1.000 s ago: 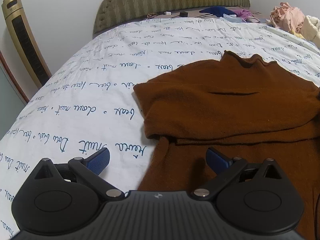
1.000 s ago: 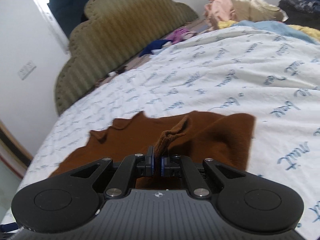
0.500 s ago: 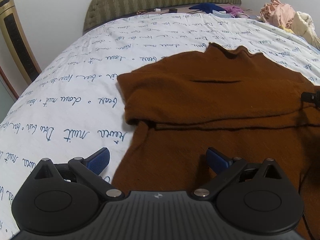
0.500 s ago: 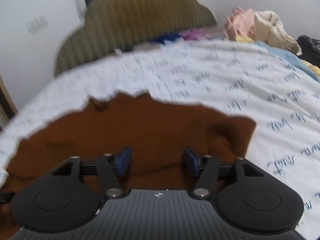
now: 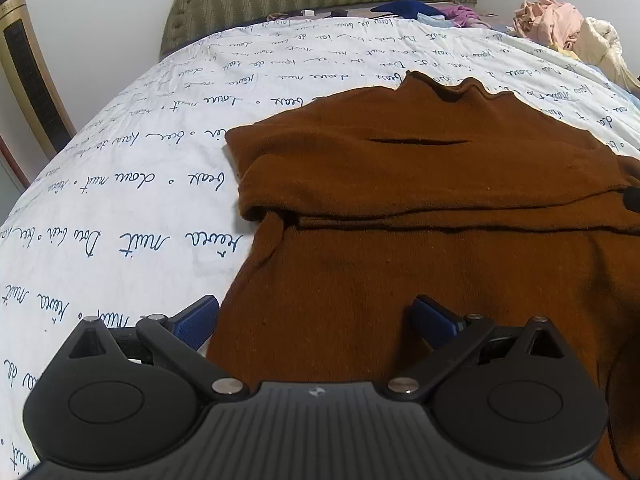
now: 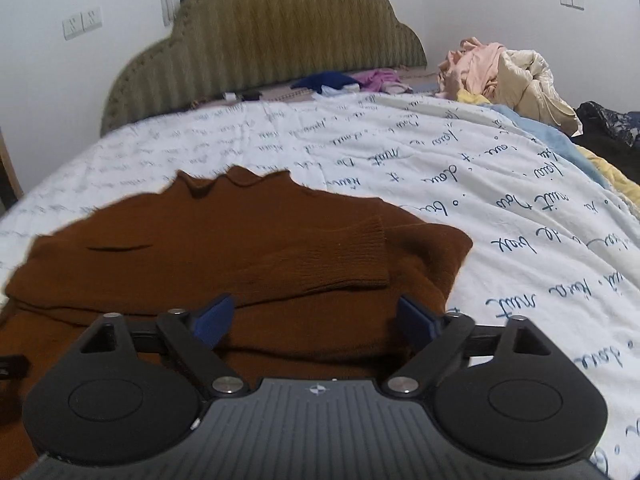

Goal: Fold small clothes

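The brown sweater (image 6: 224, 240) lies on the script-printed bedsheet (image 5: 120, 184), a ribbed cuff (image 6: 344, 256) folded across it. The right gripper (image 6: 314, 314) is opening, gripping nothing; the left gripper (image 5: 314, 318) is spread, empty. The sweater's hem is hidden behind both.

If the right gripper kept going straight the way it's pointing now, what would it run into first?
Most likely the ribbed sleeve cuff folded across the brown sweater, straight ahead of the opening right gripper; depth is hard to judge.
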